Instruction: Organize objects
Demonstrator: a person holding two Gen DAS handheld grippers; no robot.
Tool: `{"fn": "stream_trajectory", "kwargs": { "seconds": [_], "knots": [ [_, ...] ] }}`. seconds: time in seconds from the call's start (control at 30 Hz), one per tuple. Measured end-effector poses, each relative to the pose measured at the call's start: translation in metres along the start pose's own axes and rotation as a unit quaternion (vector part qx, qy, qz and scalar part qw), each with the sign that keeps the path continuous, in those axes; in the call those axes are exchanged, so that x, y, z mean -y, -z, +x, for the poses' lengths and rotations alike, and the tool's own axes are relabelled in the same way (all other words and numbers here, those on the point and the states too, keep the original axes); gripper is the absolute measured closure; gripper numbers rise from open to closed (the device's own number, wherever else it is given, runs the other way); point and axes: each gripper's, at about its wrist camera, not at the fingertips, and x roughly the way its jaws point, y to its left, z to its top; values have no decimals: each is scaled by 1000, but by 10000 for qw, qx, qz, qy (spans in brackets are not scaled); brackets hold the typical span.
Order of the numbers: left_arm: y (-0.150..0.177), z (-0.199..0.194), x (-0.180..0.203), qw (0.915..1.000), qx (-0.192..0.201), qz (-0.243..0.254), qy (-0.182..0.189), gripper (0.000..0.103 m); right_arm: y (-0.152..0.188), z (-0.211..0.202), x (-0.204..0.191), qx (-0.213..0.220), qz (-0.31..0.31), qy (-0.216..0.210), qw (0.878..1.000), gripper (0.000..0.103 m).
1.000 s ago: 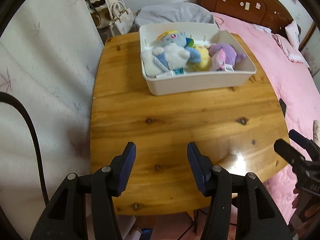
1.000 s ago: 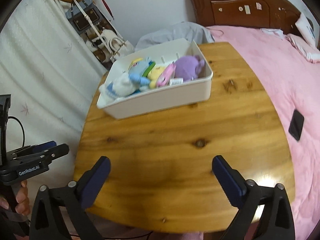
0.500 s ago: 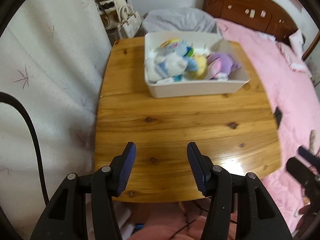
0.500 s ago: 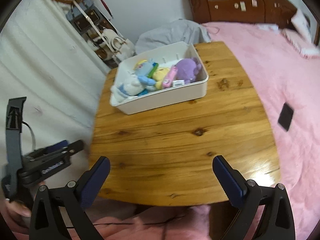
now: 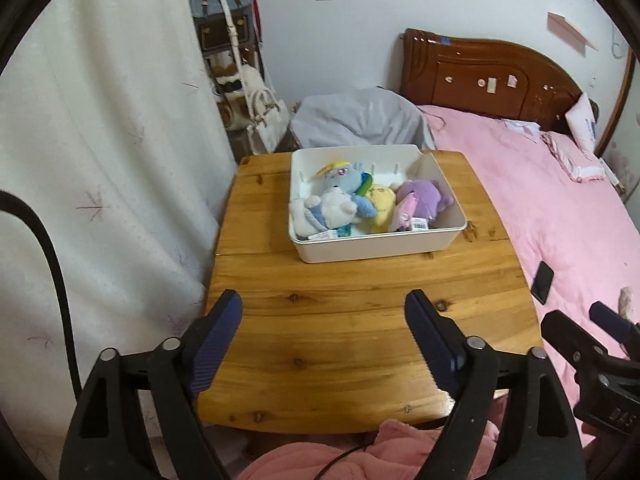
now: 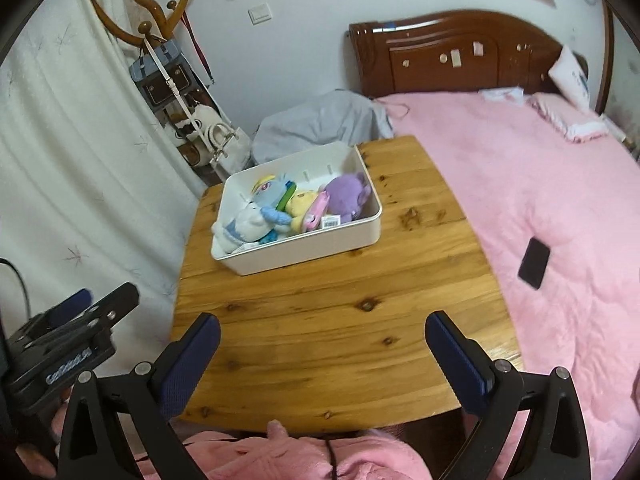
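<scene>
A white bin (image 5: 372, 246) (image 6: 280, 256) stands at the far side of a wooden table (image 5: 360, 320) (image 6: 328, 320). In it lie a white and blue plush (image 5: 328, 212) (image 6: 244, 224), a blue pony plush (image 5: 346, 176) (image 6: 270, 190), a yellow plush (image 5: 380, 202) (image 6: 300, 204) and a purple plush (image 5: 424, 196) (image 6: 346, 196). My left gripper (image 5: 324, 336) is open and empty above the table's near edge. My right gripper (image 6: 322, 356) is open and empty, also above the near edge, far from the bin.
A pink bed (image 5: 560, 208) (image 6: 540, 200) with a black phone (image 5: 543, 282) (image 6: 534, 263) on it lies to the right. A white curtain (image 5: 100, 160) hangs to the left. A coat rack with bags (image 6: 176, 76) and a grey bundle (image 5: 360, 120) stand behind the table.
Both grippers have pulled back and up from the table, so the bin looks smaller and farther. The left gripper's jaws have opened wider. The plush toys have not moved.
</scene>
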Motion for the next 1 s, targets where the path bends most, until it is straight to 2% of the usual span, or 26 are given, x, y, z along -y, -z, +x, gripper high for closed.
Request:
{"fn": "stream_trajectory", "kwargs": {
  "seconds": [0.17, 0.37, 0.57, 1.0],
  "knots": [
    [-5, -4, -2, 9995, 233, -145, -123, 4, -8, 6, 0, 13, -90, 37, 10000, 0],
    [-11, 3, 0, 9991, 269, -225, -230, 2, -15, 9, -10, 73, -467, 126, 9988, 0],
    [-15, 5, -1, 9986, 299, -348, -262, 2, -19, 23, -18, -174, -739, 59, 9971, 0],
    [-23, 14, 0, 9983, 254, -405, -333, 2, -30, 33, -20, -238, -837, 21, 9962, 0]
  ]
}}
